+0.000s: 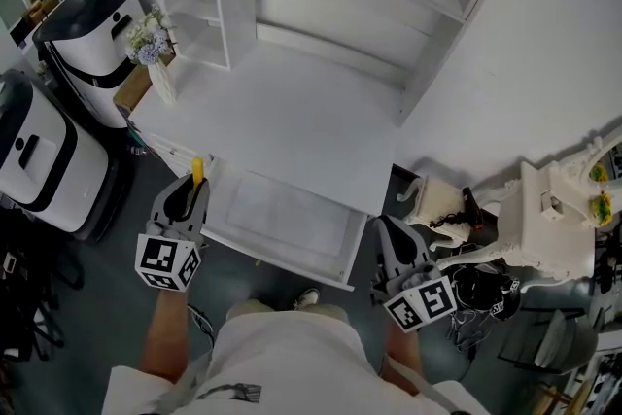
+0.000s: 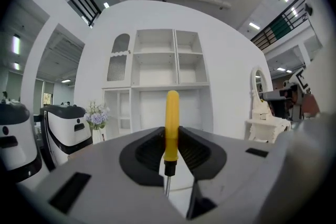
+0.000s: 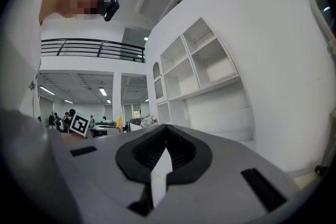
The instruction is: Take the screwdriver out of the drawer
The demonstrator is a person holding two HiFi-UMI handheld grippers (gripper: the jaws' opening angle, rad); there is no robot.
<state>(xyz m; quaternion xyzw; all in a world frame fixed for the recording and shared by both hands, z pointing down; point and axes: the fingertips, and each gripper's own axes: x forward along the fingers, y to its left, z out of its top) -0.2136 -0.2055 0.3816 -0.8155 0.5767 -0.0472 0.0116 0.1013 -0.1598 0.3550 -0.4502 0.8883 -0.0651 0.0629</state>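
Left gripper [image 2: 170, 150] clamped on the yellow handle of a screwdriver [image 2: 171, 118], which stands upright with its shaft pointing down, just beside the left end of an open white drawer [image 1: 282, 217] under a white desk [image 1: 292, 112], while the right gripper [image 3: 164, 150] near the drawer's right end has its jaws pressed together on nothing

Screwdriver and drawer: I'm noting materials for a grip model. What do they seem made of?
Screwdriver: the handle looks like smooth yellow plastic with a black collar, and the thin grey shaft looks like metal. Drawer: probably painted wood or laminate board, judging by its flat matte white panels.
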